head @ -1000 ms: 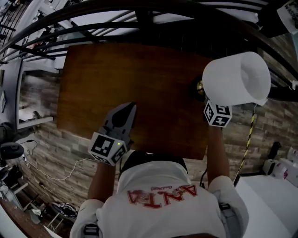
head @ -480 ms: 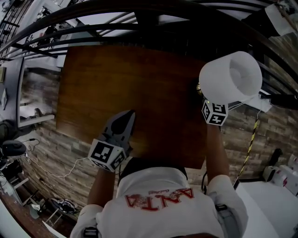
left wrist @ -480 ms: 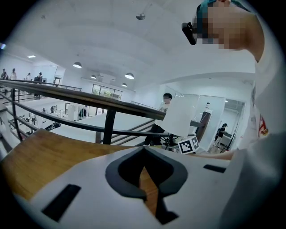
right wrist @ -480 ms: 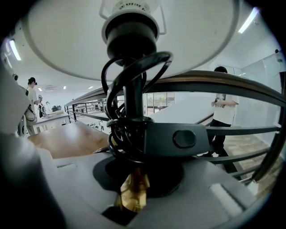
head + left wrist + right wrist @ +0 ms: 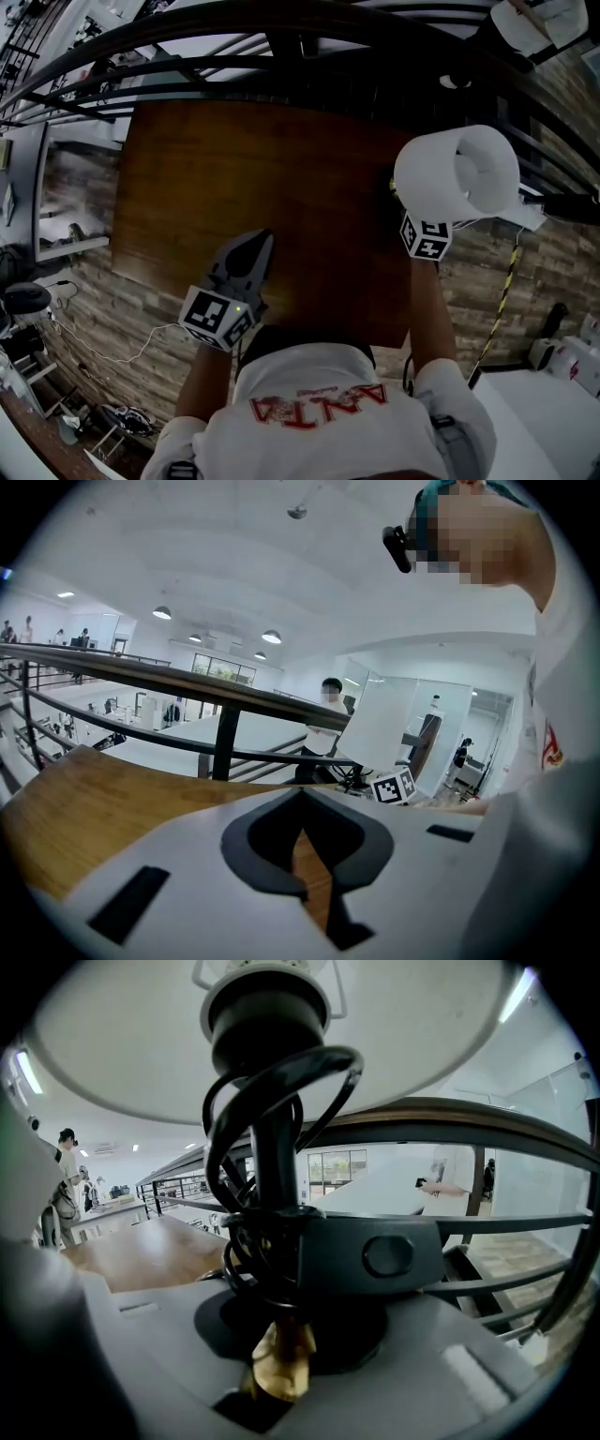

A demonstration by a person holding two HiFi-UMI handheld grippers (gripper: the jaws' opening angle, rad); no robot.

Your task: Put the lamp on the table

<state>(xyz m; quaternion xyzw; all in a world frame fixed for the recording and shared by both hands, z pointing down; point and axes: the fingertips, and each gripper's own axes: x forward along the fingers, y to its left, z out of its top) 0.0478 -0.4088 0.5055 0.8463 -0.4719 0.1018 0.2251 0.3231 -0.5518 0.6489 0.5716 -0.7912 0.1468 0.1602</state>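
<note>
The person stands at the near edge of a brown wooden counter (image 5: 234, 159), with a black railing (image 5: 281, 47) running along its far side. The right gripper (image 5: 281, 1358) is clamped low on the lamp (image 5: 457, 178). A brass part of the dark stem (image 5: 274, 1162) sits between its jaws, which have just eased a little wider while keeping the stem between them. A black cord (image 5: 225, 1119) is looped several times around the stem, and a dark switch box (image 5: 375, 1255) lies against it just above the jaws. The white shade (image 5: 122, 1044) spreads overhead in the right gripper view. In the head view the shade covers the far right part of the counter, close to its right edge and the railing. Whether the lamp's base touches the wood cannot be told, because the shade hides it. The left gripper (image 5: 262, 239) is over the near middle of the counter, well apart from the lamp and pointing toward the far side. Its jaws are together at the tips with nothing between them, and only a sliver of wood shows through the narrow slit behind them.
</note>
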